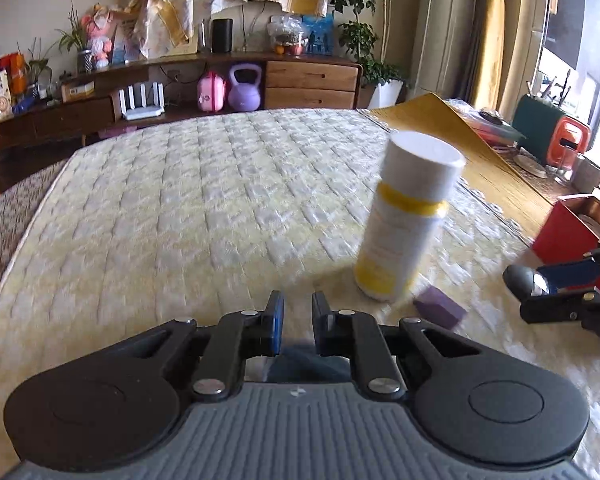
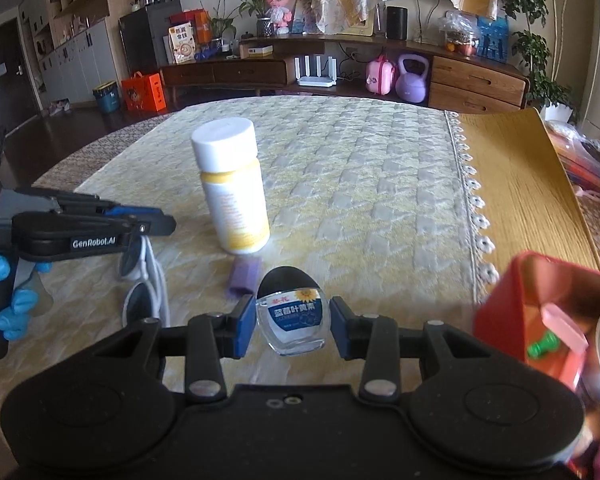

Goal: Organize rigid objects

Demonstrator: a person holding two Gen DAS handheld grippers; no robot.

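Observation:
My right gripper [image 2: 292, 326] is shut on a small clear bottle [image 2: 290, 320] with a black cap and a blue label, held a little above the quilted cloth [image 2: 360, 184]. A red box [image 2: 512, 312] just to its right holds a pink piece and a green piece. A white bottle [image 2: 232, 188] with yellow bands stands upright ahead, a purple block [image 2: 244, 276] at its foot. My left gripper [image 1: 298, 312] has its jaws nearly together. From the right wrist view it [image 2: 166, 222] sits over white swim goggles [image 2: 140, 296], whose strap runs up to its fingers.
A gloved hand [image 2: 4, 300] holds the left gripper. A wooden mat [image 2: 520, 200] lies past the cloth's lace edge on the right, with clutter beyond it. A long wooden cabinet [image 2: 476, 80] with a purple kettlebell [image 2: 411, 78] lines the far wall.

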